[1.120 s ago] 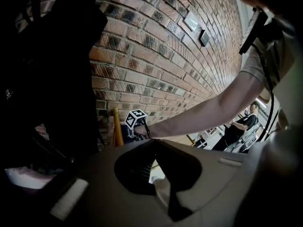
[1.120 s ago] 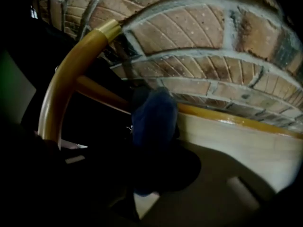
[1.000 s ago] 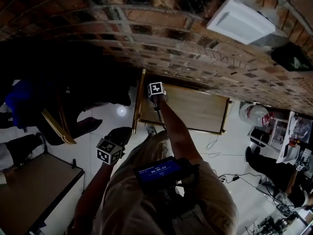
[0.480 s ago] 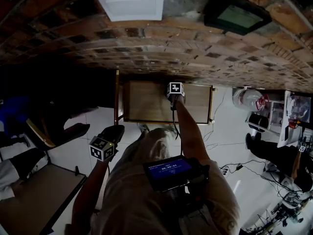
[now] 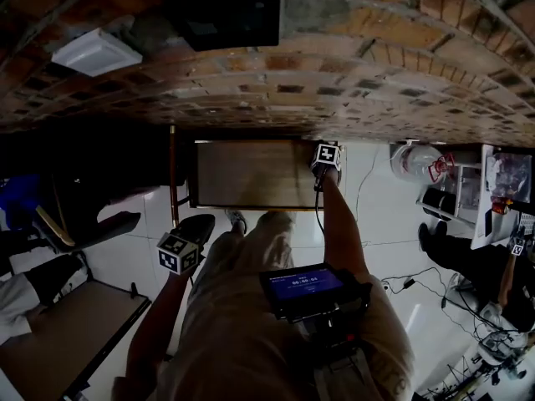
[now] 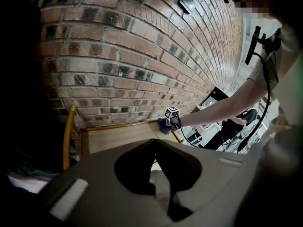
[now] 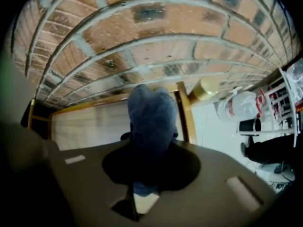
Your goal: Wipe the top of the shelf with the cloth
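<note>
Brick wall [image 5: 334,90] behind shelf top [image 5: 251,174]; right gripper [image 5: 325,157] pinches blue cloth [image 7: 150,117] at right edge, ready for wiping; left gripper [image 5: 178,251] idle, seemingly closed.

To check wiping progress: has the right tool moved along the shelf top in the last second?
Yes. The right tool, shut on the cloth, slid along the shelf top from its left end to its right end.
</note>
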Demonstrator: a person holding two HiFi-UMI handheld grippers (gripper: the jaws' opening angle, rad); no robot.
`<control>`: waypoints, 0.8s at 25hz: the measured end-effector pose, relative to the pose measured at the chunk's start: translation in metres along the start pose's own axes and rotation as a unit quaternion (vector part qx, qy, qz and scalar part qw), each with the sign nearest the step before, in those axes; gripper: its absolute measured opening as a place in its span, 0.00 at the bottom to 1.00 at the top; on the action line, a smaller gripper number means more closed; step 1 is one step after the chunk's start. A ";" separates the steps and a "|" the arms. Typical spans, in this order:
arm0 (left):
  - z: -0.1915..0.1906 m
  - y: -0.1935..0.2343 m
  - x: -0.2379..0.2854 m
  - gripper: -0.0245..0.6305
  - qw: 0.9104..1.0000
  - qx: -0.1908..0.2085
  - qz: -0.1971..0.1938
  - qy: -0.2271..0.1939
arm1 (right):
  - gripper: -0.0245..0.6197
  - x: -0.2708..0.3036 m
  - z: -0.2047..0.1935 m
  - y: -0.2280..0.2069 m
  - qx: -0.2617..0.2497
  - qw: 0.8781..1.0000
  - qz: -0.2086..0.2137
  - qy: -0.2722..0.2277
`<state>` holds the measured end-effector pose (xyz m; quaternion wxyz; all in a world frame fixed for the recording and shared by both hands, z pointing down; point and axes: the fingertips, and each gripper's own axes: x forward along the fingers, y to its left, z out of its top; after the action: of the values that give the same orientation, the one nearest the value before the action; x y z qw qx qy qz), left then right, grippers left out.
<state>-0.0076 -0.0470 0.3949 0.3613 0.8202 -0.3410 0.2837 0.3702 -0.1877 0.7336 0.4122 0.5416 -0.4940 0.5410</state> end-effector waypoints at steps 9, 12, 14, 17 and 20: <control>0.010 -0.030 0.007 0.04 1.000 0.014 -0.017 -0.009 | 0.17 -0.034 -0.003 -0.008 -0.014 0.999 -0.019 -0.030; 0.012 -0.016 -0.006 0.04 0.999 0.014 -0.023 -0.021 | 0.17 -0.056 -0.003 0.044 -0.049 0.996 0.006 -0.073; 0.004 -0.002 -0.013 0.04 0.999 0.019 -0.027 -0.021 | 0.17 -0.062 -0.010 0.095 -0.065 0.993 0.038 -0.087; -0.006 0.016 -0.027 0.04 0.999 0.030 -0.033 -0.018 | 0.17 -0.062 -0.045 0.191 -0.082 0.989 0.105 -0.059; -0.011 0.034 -0.044 0.04 0.998 0.042 -0.031 -0.024 | 0.17 -0.058 -0.071 0.284 -0.119 0.980 0.155 -0.049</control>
<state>-0.0626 -0.0399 0.3839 0.3268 0.8516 -0.3113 0.2668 0.0830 -0.1623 0.6563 0.3601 0.4319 -0.6521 0.5085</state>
